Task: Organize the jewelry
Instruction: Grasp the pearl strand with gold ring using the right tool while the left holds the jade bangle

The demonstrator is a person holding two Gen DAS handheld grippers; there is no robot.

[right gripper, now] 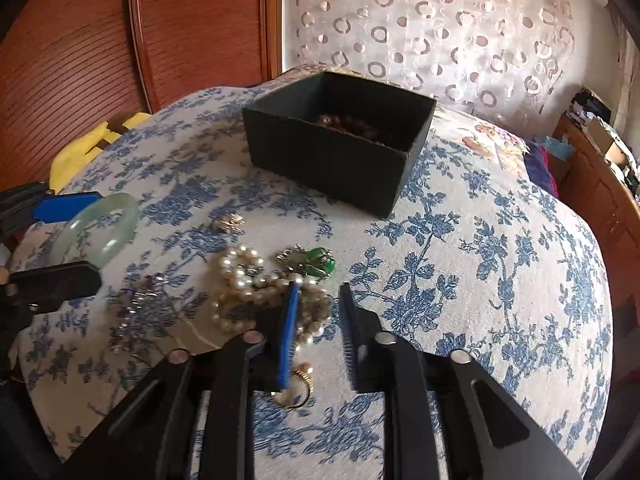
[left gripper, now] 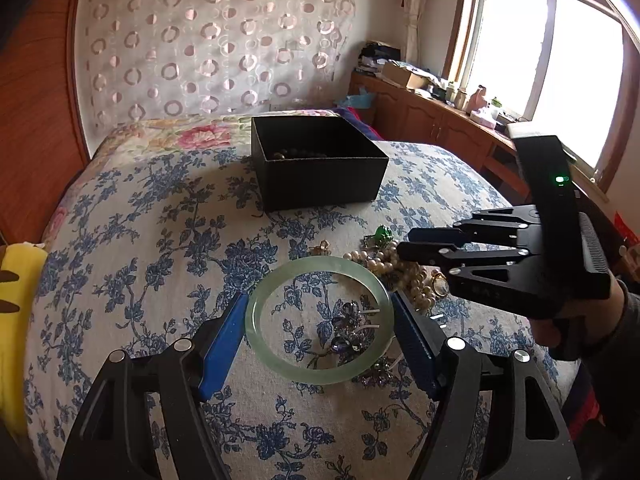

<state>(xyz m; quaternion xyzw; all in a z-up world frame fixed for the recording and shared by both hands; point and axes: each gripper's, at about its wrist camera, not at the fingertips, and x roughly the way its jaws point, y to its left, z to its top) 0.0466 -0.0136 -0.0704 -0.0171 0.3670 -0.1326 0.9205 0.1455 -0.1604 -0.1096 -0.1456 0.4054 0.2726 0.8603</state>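
Jade bangle (left gripper: 320,320) sits clamped in the left gripper (left gripper: 319,308) above the bedspread (left gripper: 140,240); right gripper (right gripper: 318,292) gapes empty over pearls (right gripper: 248,280).

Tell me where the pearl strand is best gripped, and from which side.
Grip the pearl strand at its far loop, coming from above: it lies heaped flat on the bedspread, and that loop looks clear of the gold ring and the green piece.

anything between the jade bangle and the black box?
Bare floral bedspread only. In the left wrist view the bangle, held between the left fingers, has a clear stretch up to the box. The pearls lie off to the right.
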